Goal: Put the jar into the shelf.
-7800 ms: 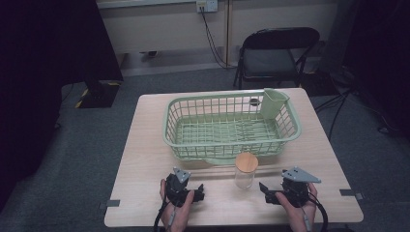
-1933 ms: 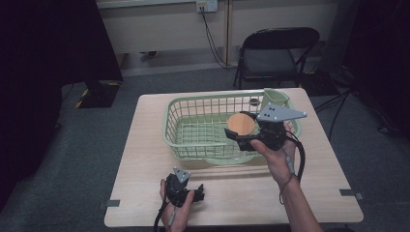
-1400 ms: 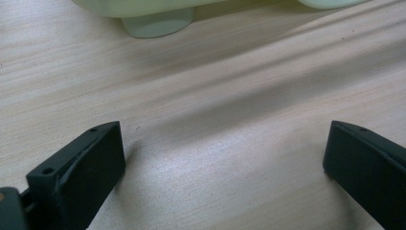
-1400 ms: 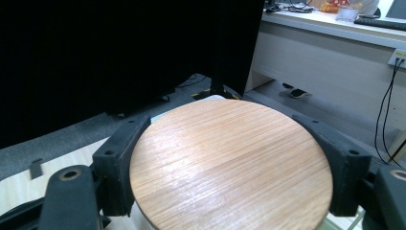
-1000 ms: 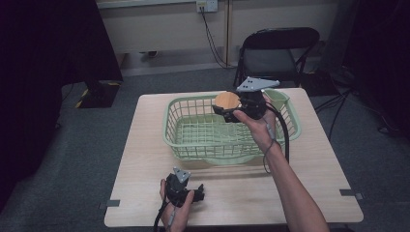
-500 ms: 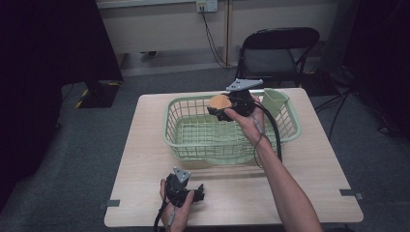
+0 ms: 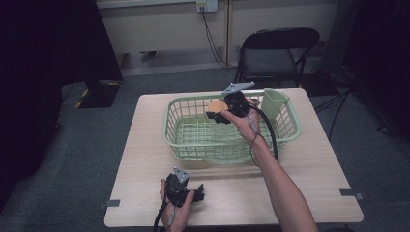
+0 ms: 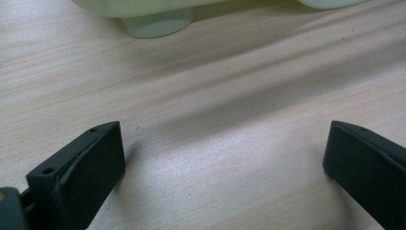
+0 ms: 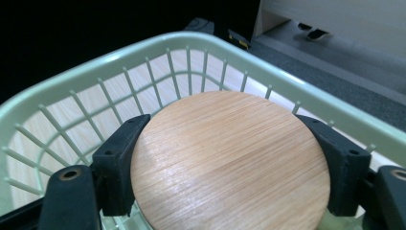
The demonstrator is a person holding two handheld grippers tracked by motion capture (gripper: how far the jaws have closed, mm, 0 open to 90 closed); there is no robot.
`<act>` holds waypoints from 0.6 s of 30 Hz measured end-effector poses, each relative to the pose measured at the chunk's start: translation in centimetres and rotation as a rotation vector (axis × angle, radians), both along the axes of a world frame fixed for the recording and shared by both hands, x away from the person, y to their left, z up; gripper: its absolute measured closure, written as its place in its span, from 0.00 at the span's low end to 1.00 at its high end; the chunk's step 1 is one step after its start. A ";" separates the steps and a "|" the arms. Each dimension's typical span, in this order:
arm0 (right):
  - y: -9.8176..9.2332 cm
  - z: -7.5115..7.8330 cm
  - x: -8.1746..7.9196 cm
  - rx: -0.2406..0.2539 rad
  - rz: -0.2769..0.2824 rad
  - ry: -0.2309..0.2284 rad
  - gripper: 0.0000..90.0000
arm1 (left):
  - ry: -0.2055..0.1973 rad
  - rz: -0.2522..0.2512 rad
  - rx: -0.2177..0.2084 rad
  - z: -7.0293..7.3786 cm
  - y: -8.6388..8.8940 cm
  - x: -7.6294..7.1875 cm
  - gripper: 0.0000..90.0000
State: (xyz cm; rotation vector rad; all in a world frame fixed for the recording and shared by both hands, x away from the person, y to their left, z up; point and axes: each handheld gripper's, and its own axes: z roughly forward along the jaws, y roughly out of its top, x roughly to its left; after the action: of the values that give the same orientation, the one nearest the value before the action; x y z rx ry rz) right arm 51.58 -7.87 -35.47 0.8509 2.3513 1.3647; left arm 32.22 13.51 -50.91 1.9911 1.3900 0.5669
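Wooden lid (image 9: pixel 230 163) clamped in right gripper (image 7: pixel 223 112) over basket (image 7: pixel 285 140).

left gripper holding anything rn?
No. In the left gripper view the left gripper has its jaws spread wide with just bare table between them.

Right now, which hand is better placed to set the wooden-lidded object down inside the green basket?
The right. Its tool is already shut on the wooden-lidded object, above the basket. The left tool is open, low on the table, outside the basket.
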 end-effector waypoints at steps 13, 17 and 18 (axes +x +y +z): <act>0.5 -1.4 0.7 -0.038 0.014 0.059 0.26 | 0.000 0.000 0.000 0.0 0.0 0.0 0.00; 0.5 -1.6 0.8 -0.045 0.017 0.070 0.26 | 0.000 0.000 0.000 0.0 0.0 0.0 0.00; 0.6 -1.8 0.8 -0.052 0.018 0.076 0.26 | 0.000 0.000 0.000 0.0 0.0 0.0 0.00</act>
State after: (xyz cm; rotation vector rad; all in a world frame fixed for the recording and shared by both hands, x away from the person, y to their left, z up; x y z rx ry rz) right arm 52.38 -7.31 -37.24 0.8837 2.4458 1.2930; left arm 32.22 13.51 -50.91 1.9914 1.3900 0.5669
